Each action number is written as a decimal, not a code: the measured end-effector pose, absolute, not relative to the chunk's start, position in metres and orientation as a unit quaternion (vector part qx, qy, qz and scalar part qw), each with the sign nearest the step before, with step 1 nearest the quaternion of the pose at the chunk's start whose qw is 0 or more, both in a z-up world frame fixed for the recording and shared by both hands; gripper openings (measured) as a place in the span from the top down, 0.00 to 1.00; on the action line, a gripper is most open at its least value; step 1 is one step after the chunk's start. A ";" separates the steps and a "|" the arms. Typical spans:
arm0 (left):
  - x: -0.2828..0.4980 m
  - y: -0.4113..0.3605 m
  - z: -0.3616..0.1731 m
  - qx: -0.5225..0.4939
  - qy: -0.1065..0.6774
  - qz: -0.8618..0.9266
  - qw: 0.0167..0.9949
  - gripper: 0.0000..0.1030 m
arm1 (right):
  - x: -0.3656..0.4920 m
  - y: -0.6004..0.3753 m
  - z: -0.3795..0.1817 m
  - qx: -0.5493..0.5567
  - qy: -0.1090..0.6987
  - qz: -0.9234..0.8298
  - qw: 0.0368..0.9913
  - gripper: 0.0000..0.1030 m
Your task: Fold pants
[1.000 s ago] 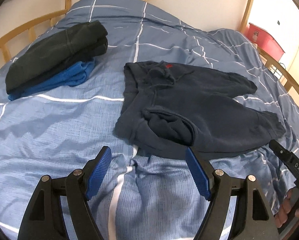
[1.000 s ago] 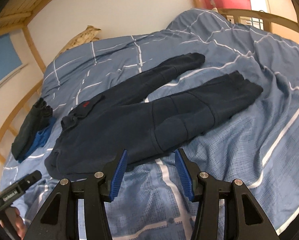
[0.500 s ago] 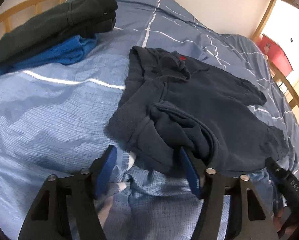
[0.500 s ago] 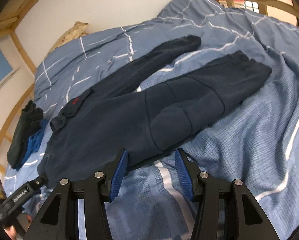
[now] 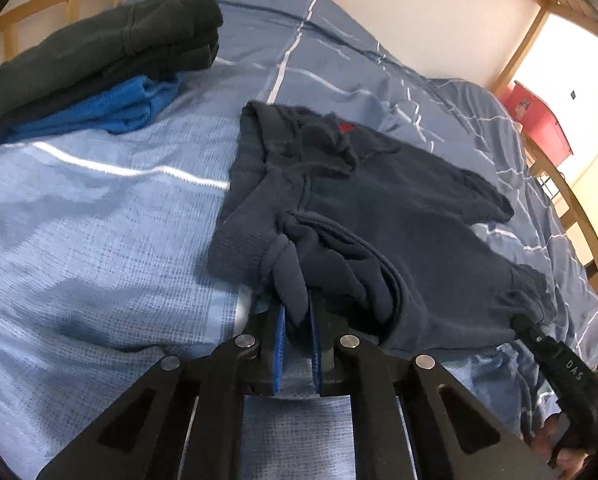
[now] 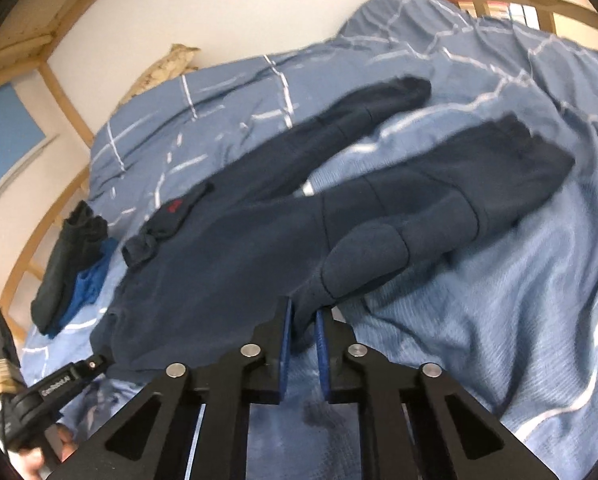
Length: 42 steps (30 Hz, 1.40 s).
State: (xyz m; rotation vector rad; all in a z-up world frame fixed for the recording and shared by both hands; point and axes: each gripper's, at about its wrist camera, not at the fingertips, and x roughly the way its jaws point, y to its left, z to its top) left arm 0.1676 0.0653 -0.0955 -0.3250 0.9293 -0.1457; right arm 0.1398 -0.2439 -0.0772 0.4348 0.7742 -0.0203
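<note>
Left wrist: right gripper (probably lettered "DAS") pinching pants.

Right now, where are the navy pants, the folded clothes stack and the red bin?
navy pants (image 6: 235, 264), right wrist view, seat area.
folded clothes stack (image 5: 99, 52), left wrist view, top dark garment.
red bin (image 5: 539, 116), left wrist view, its side.

A home bedroom: wooden-framed bed under a blue checked duvet.

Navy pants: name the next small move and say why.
Probably lift both hands and carry the near edge over toward the far leg. The left gripper and right gripper are shut on the near edge of the pants, whose legs lie apart.
</note>
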 end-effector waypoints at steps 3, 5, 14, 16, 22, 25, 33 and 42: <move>0.166 0.064 -0.080 -0.156 0.427 -0.070 0.888 0.89 | 0.140 -0.245 -0.061 0.207 0.357 0.000 0.911 0.90; 0.168 0.063 -0.067 -0.152 0.418 -0.070 0.893 0.90 | 0.142 -0.247 -0.049 0.208 0.346 0.005 0.915 0.90; 0.213 0.052 -0.025 -0.133 0.409 -0.077 0.899 0.90 | 0.192 -0.255 0.002 0.185 0.315 0.024 0.931 0.91; 0.232 0.050 -0.019 -0.131 0.416 -0.076 0.897 0.90 | 0.214 -0.255 0.009 0.171 0.320 0.027 0.932 0.91; 0.286 0.046 -0.008 -0.121 0.430 -0.063 0.893 0.90 | 0.278 -0.252 0.018 0.138 0.347 0.034 0.927 0.92; 0.313 0.044 -0.012 -0.117 0.442 -0.055 0.888 0.90 | 0.309 -0.250 0.014 0.129 0.365 0.033 0.921 0.92; 0.368 0.038 -0.044 -0.086 0.475 -0.037 0.875 0.90 | 0.379 -0.243 -0.019 0.114 0.420 0.028 0.900 0.92; 0.390 0.033 -0.061 -0.067 0.494 -0.044 0.866 0.77 | 0.415 -0.233 -0.050 0.077 0.459 0.008 0.885 0.91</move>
